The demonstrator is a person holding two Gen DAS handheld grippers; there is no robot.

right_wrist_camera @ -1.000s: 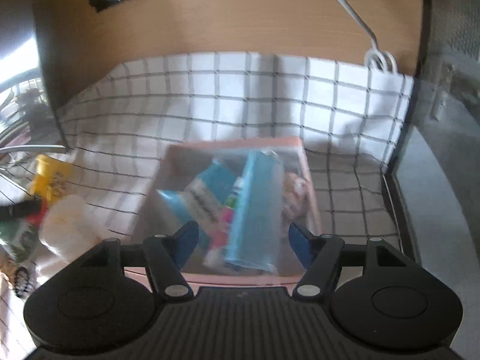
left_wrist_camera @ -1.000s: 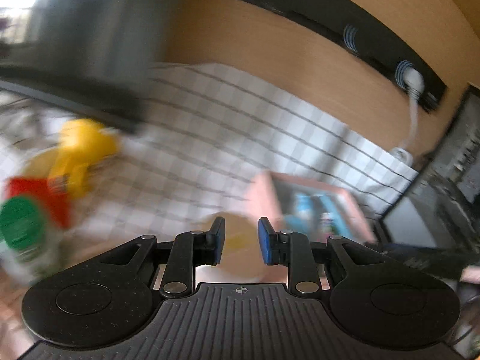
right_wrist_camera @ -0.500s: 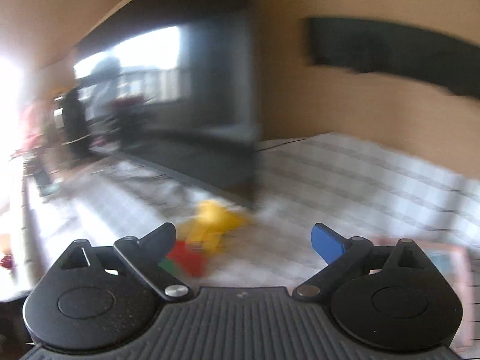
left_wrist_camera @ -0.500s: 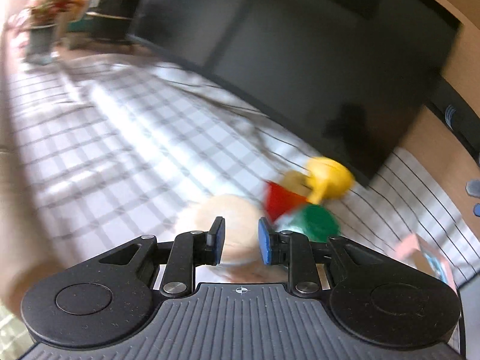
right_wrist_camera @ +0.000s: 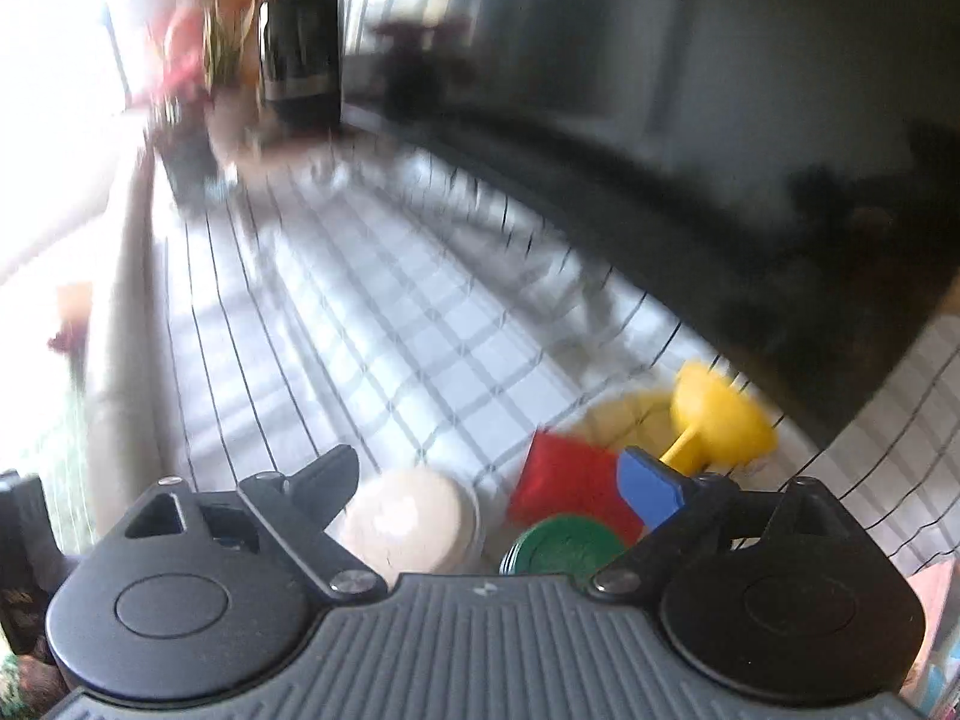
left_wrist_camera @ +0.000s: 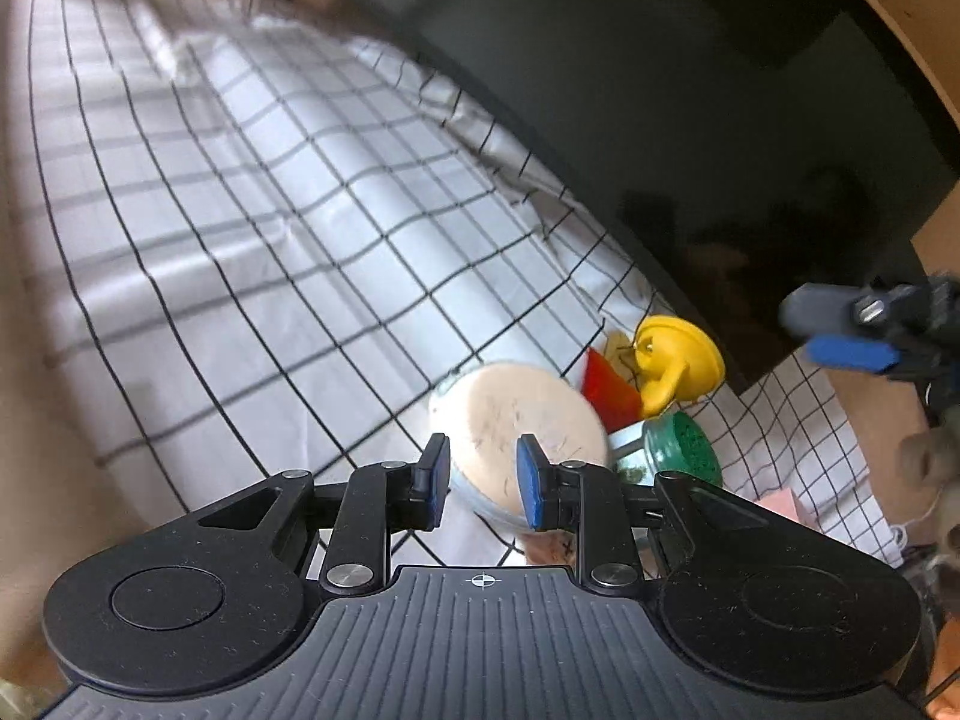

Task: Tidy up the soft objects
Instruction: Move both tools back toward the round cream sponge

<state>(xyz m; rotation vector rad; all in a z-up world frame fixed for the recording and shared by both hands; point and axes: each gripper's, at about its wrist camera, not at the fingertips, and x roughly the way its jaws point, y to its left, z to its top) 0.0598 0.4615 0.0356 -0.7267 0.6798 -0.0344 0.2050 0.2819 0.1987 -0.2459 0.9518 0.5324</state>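
A round cream puff-like pad (left_wrist_camera: 521,420) lies on the checked cloth (left_wrist_camera: 270,228), just beyond my left gripper (left_wrist_camera: 479,480), whose jaws stand a small gap apart and hold nothing. Beside the pad are a red packet (left_wrist_camera: 609,387), a yellow plastic piece (left_wrist_camera: 678,357) and a green-lidded jar (left_wrist_camera: 684,450). In the right wrist view my right gripper (right_wrist_camera: 501,474) is wide open above the same cream pad (right_wrist_camera: 408,519), red packet (right_wrist_camera: 567,480), green lid (right_wrist_camera: 564,543) and yellow piece (right_wrist_camera: 717,420). The right gripper's blue pad also shows in the left wrist view (left_wrist_camera: 852,354).
A large dark TV screen (left_wrist_camera: 690,120) stands along the back of the cloth. The corner of a pink box (left_wrist_camera: 780,504) shows at the right. A plant in a pot (right_wrist_camera: 192,90) stands at the far left end.
Both grippers have swung left from the pink box toward the group of items by the TV. The right gripper has opened wider. The left jaws keep the same small gap.
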